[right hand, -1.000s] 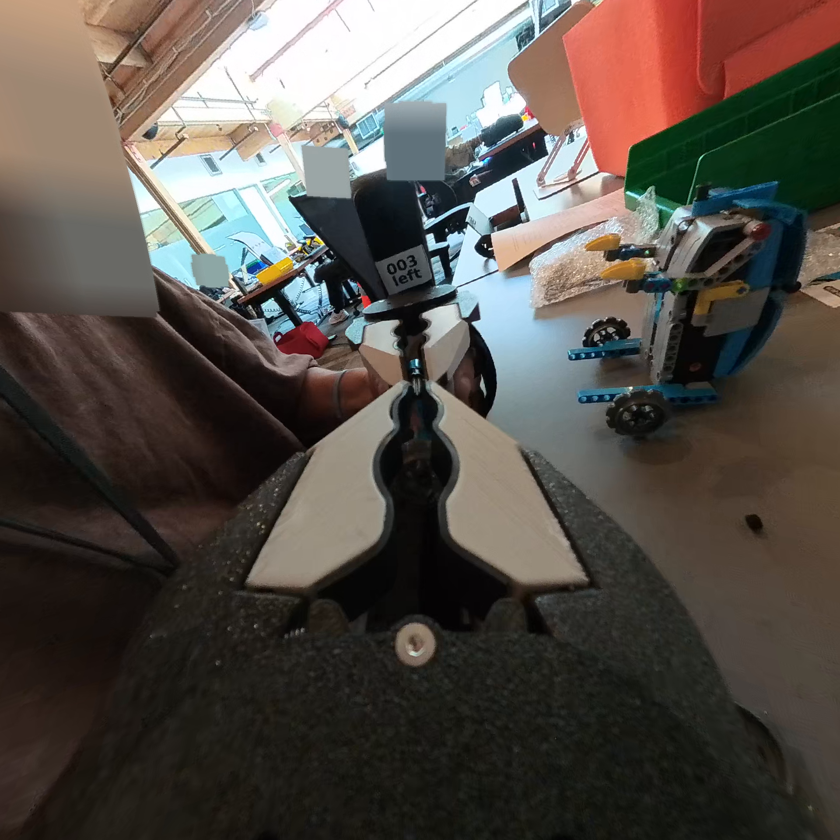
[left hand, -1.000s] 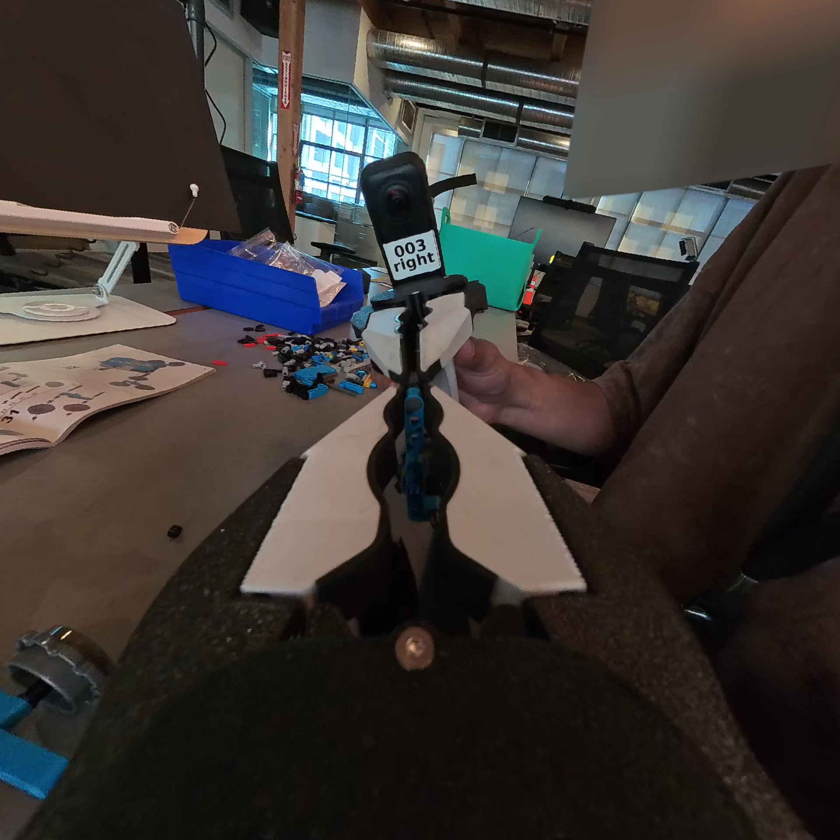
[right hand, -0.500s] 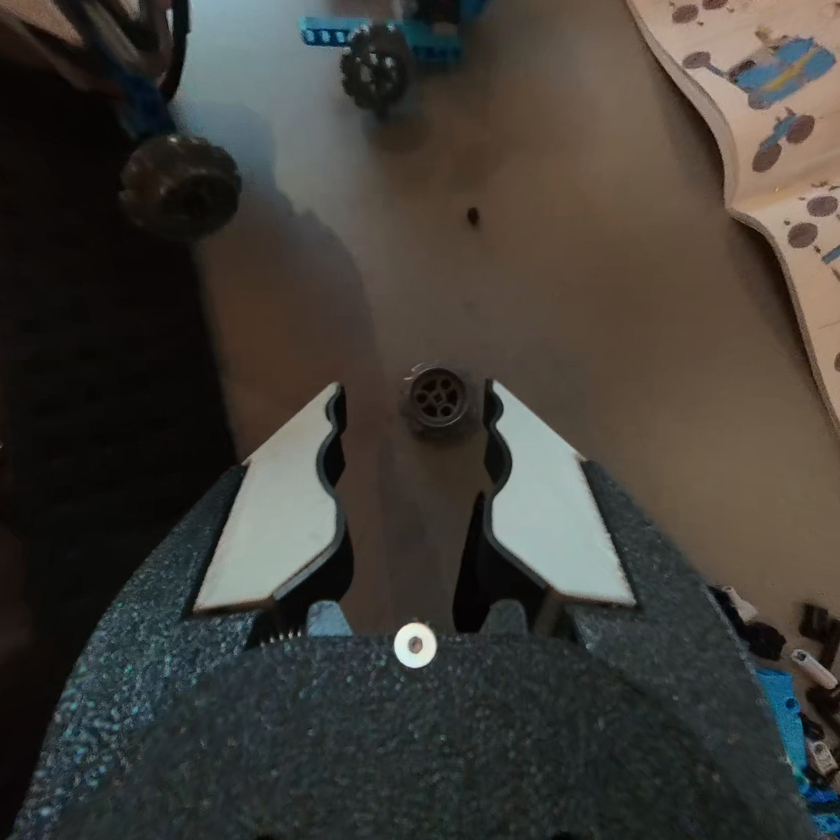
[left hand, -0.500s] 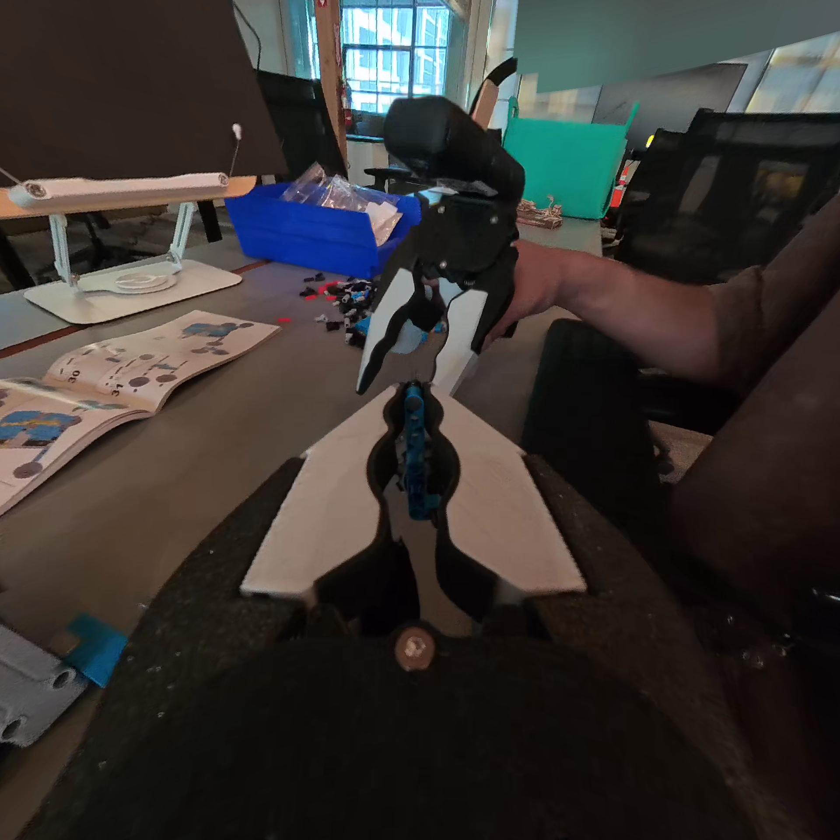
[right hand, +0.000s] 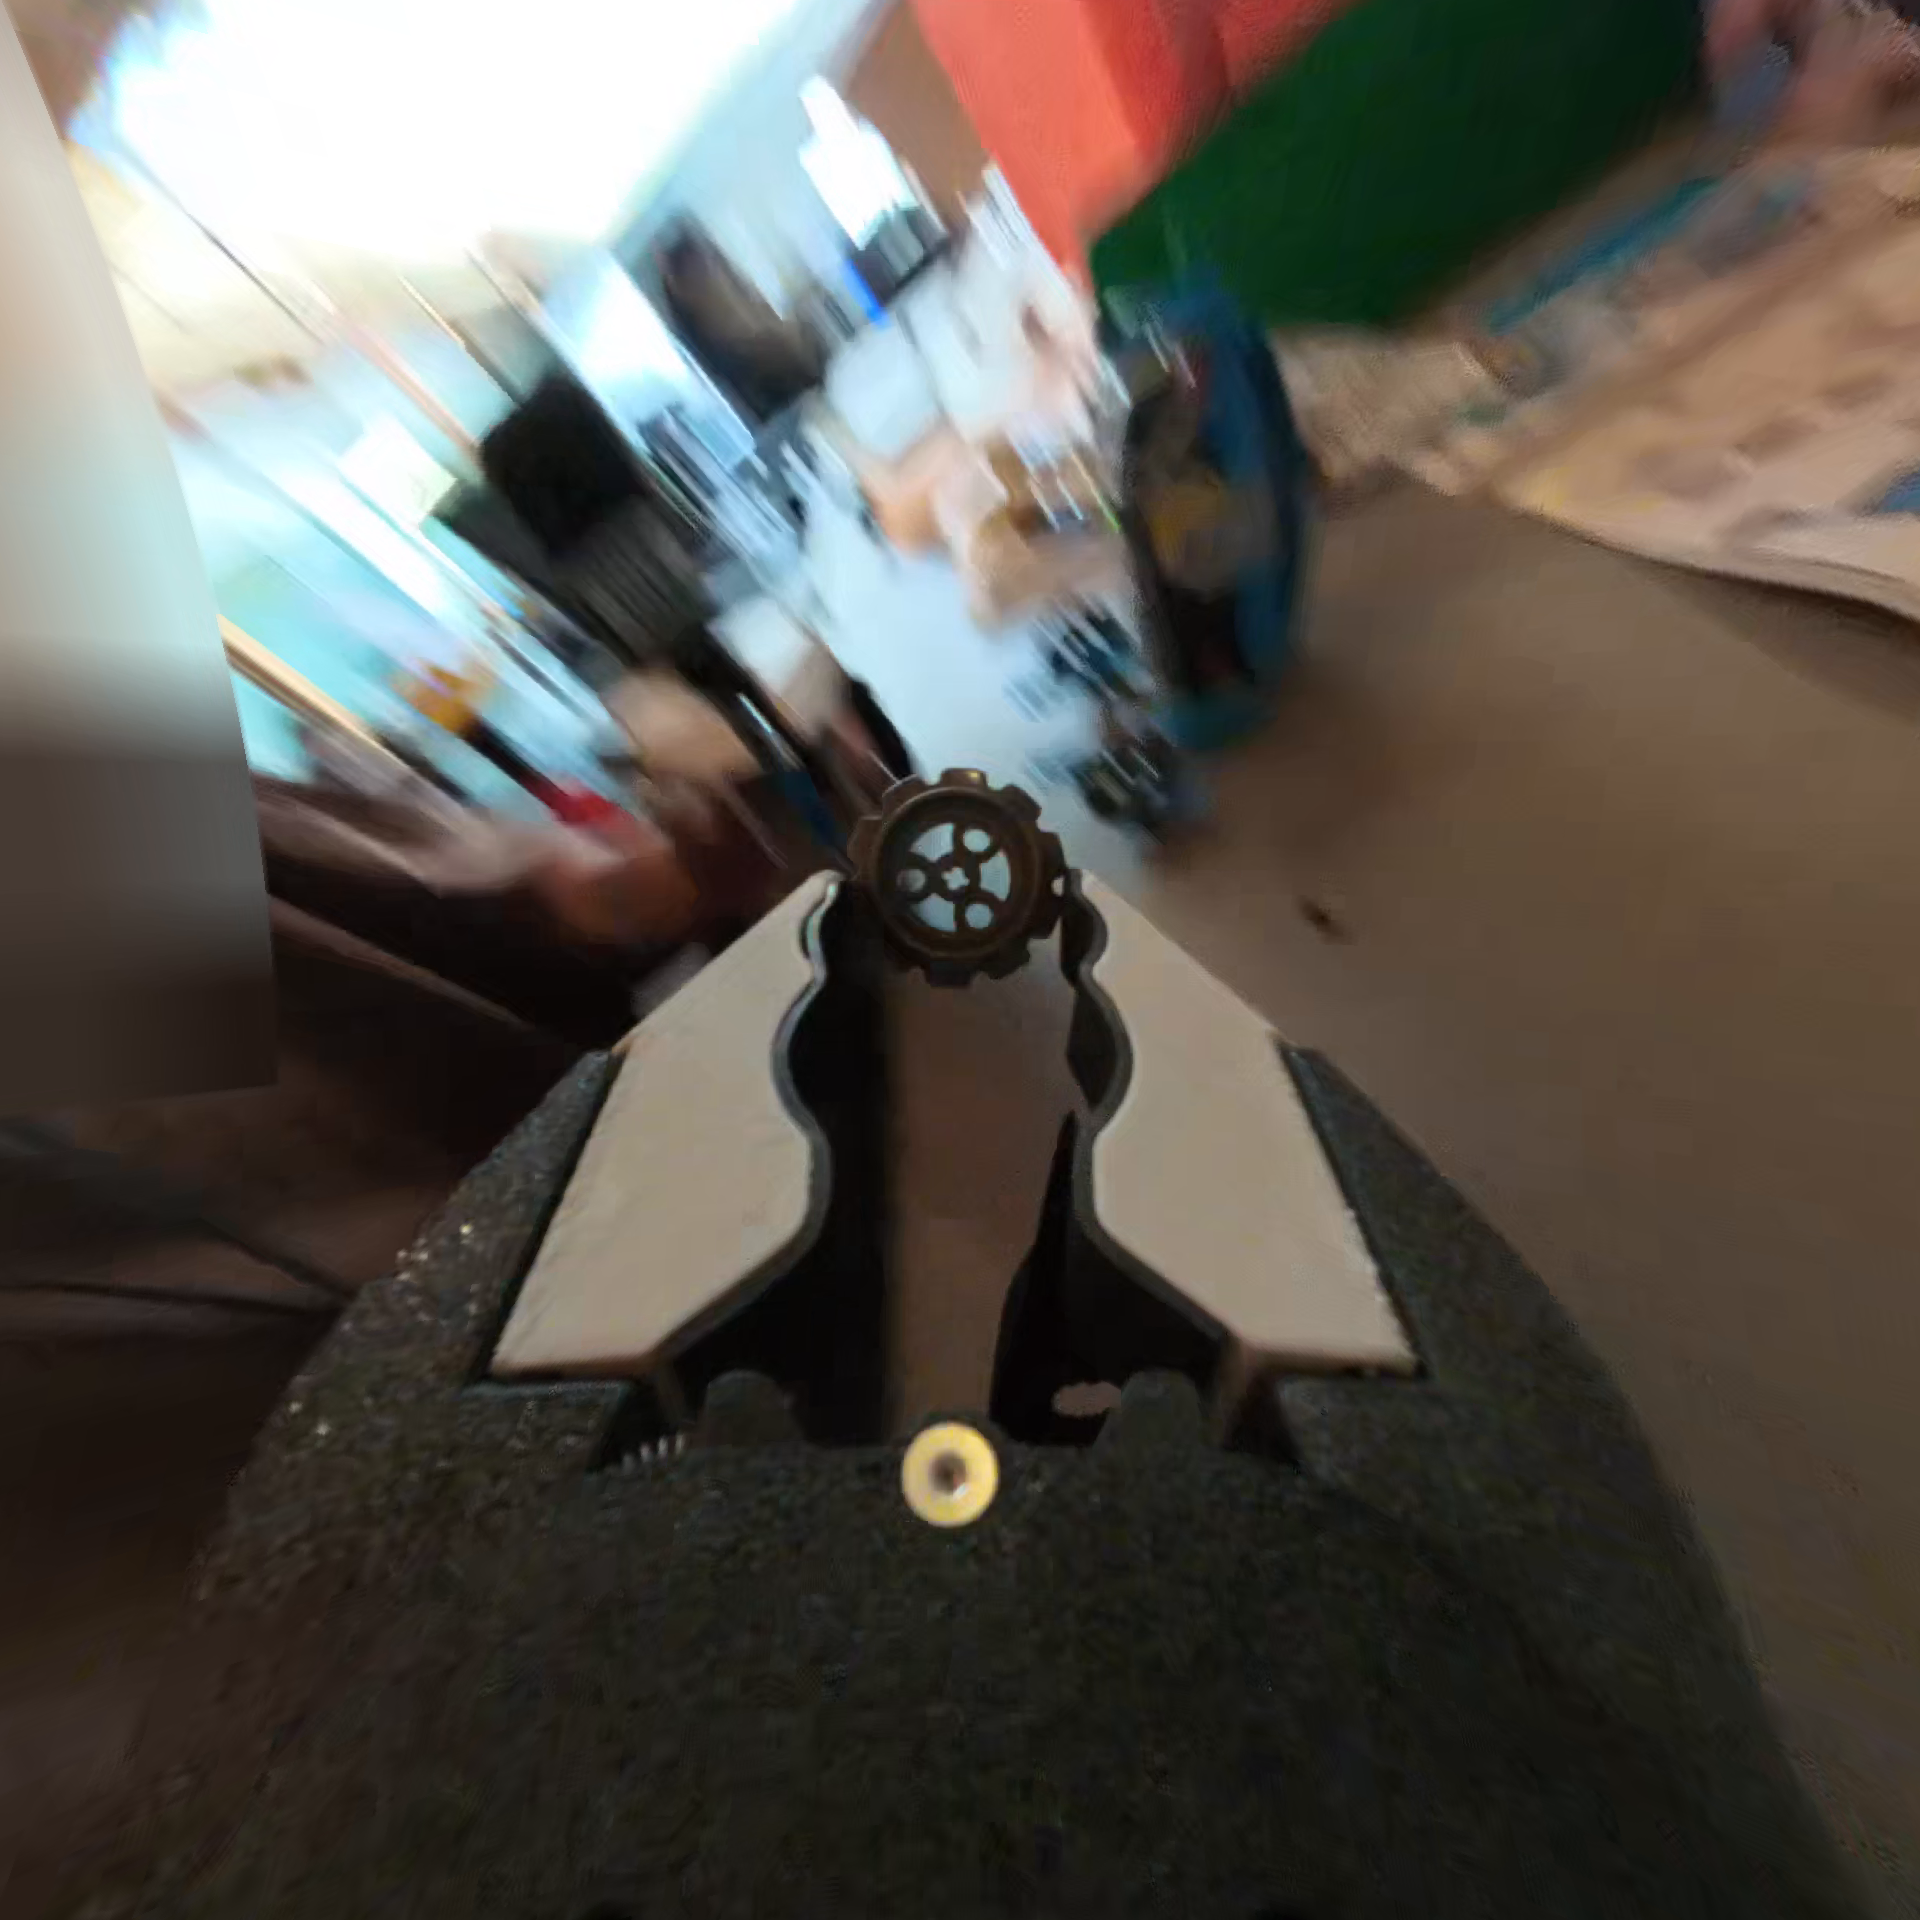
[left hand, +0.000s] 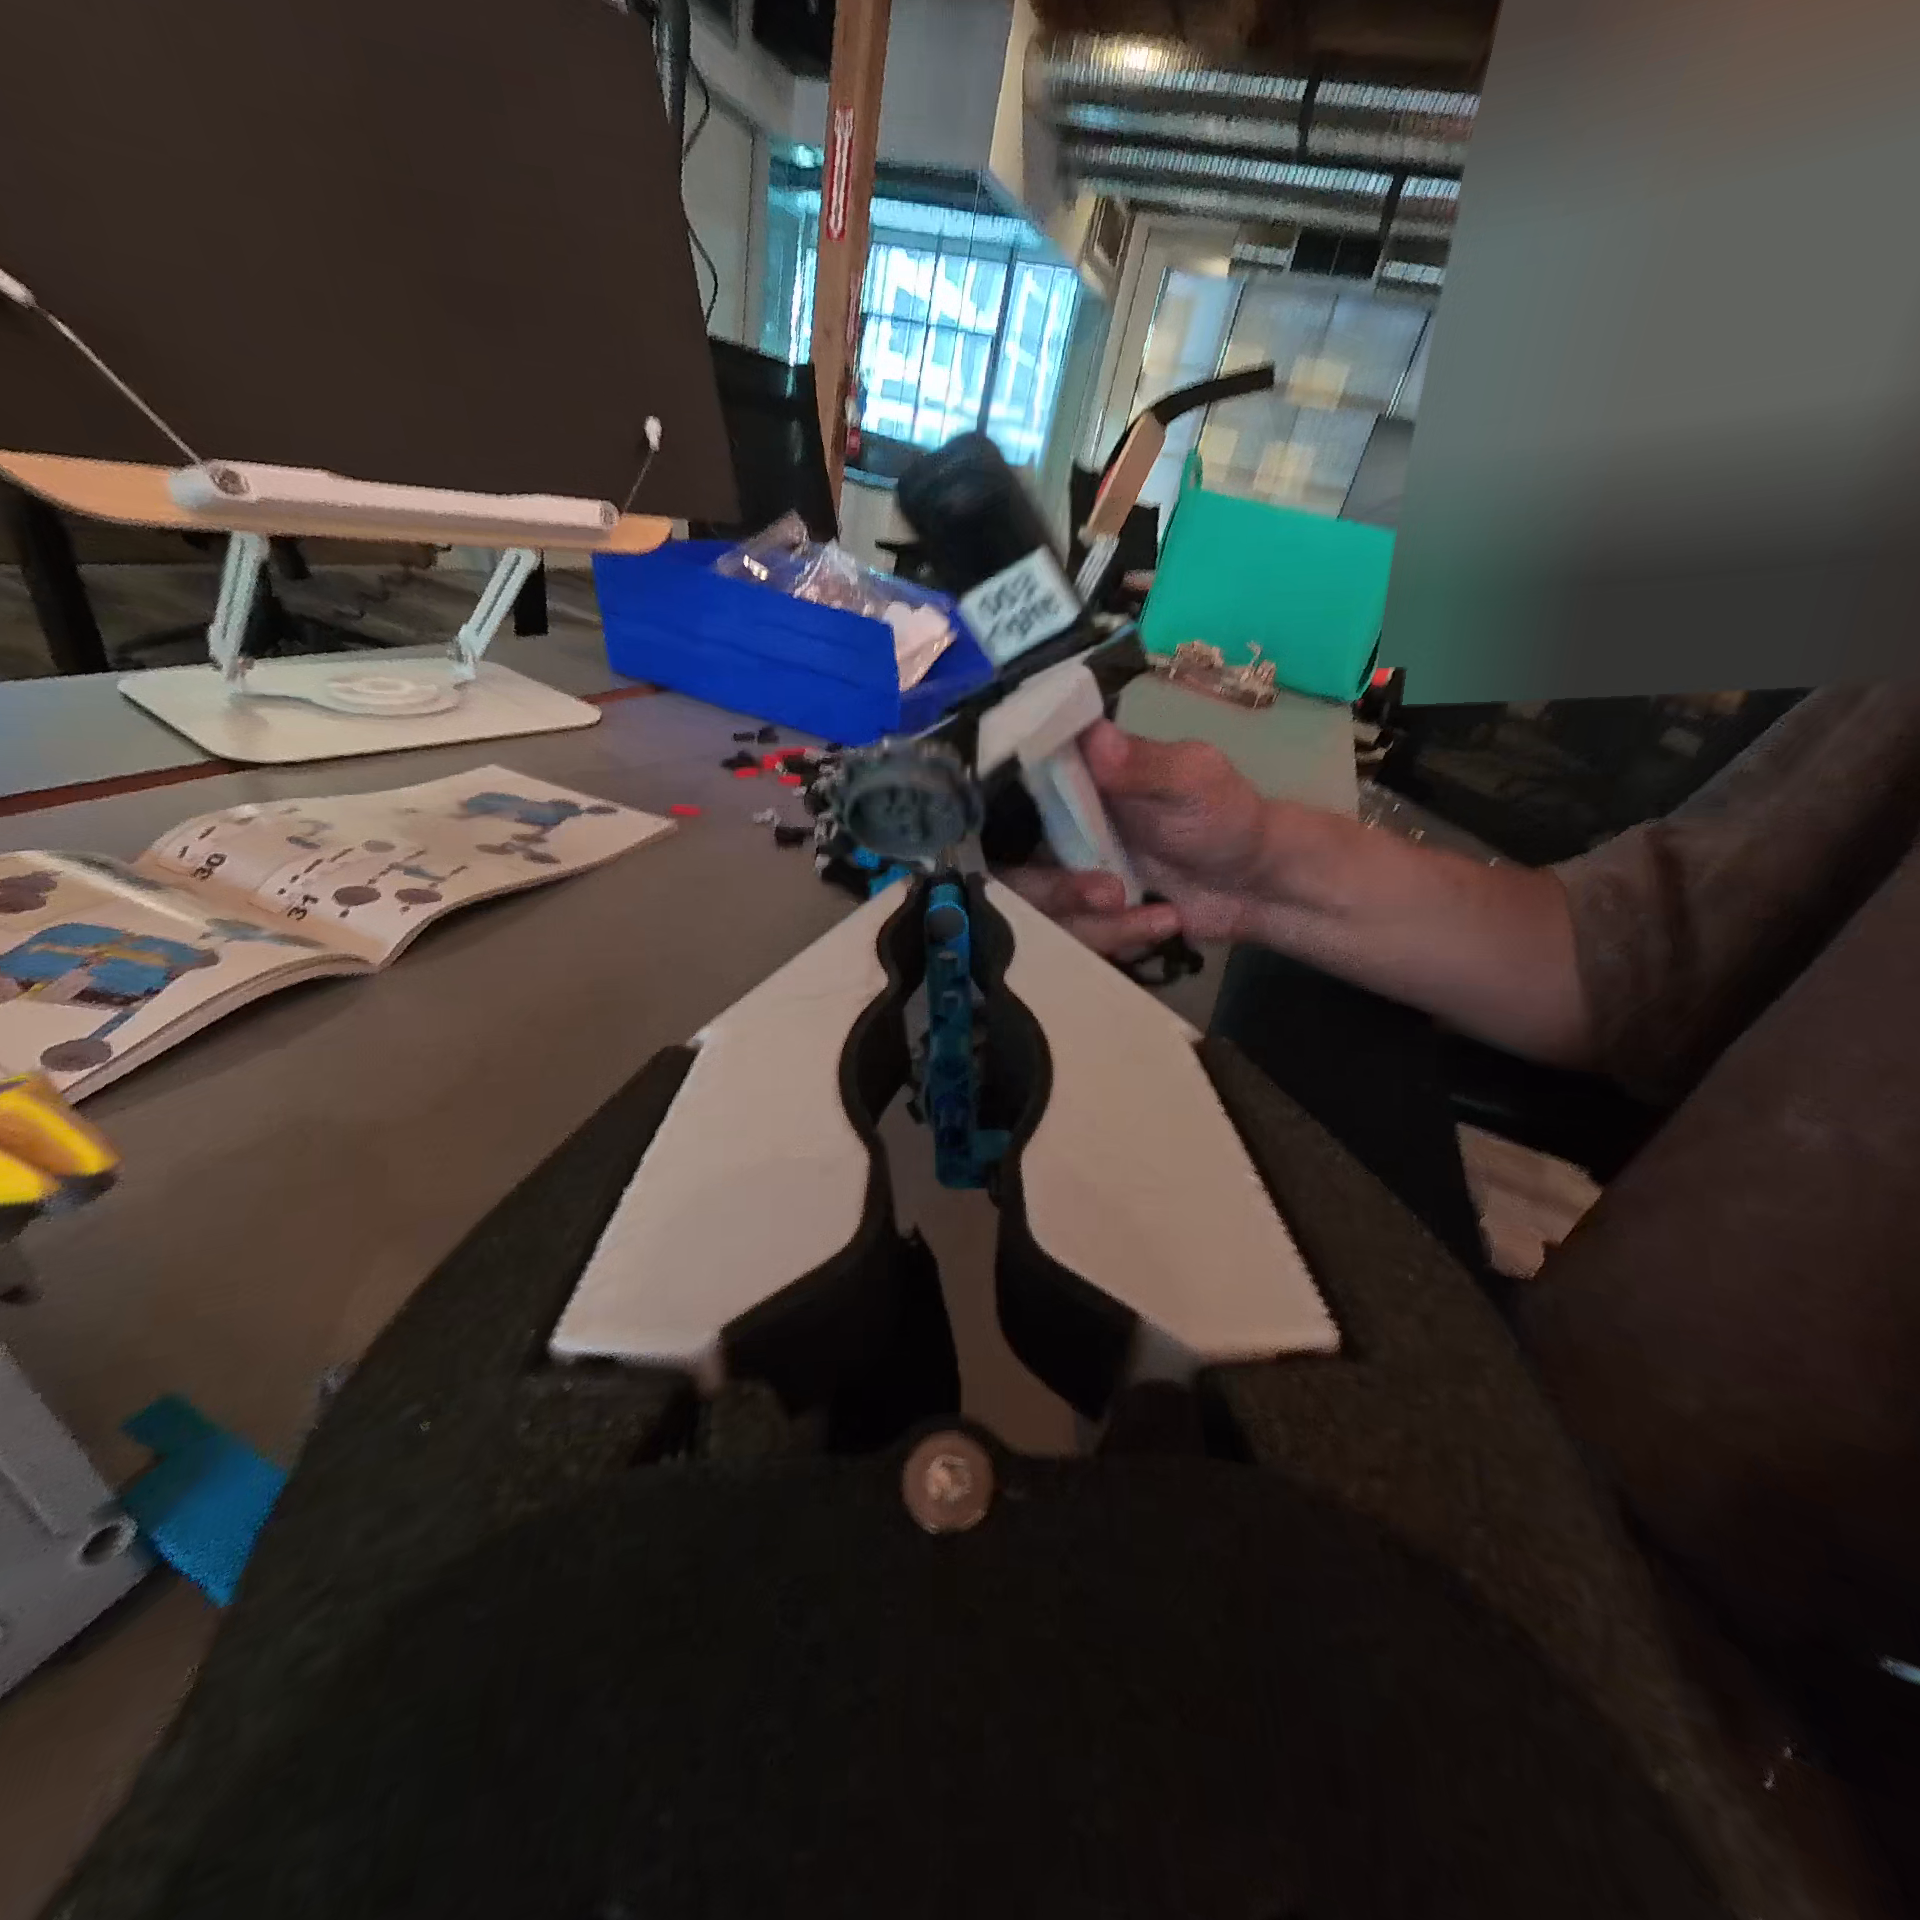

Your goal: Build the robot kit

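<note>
My left gripper [left hand: 948, 902] is shut on a blue toy beam [left hand: 951, 1029] that stands on edge between its fingers, above the grey table [left hand: 364, 1122]. My right gripper [right hand: 956, 894] is shut on a small dark toothed wheel [right hand: 958, 878] held at its fingertips. In the left wrist view that right gripper [left hand: 914, 821], held in a hand [left hand: 1174, 831], brings the wheel [left hand: 909, 805] just in front of the beam's far end. Whether the wheel touches the beam is unclear. The right wrist view is heavily blurred.
An open instruction booklet [left hand: 312, 883] lies on the table at left. A pile of small loose pieces [left hand: 800, 790] and a blue bin [left hand: 769, 634] sit farther back, with a white stand [left hand: 364, 603]. A blue toy vehicle [right hand: 1216, 540] stands on the table. My right fingertips sit around 6 cm from my left ones.
My right gripper dropped over the wheel on the table, closed on it, lifted it and swung it up before my left gripper's beam. The left gripper kept hold of the beam.
</note>
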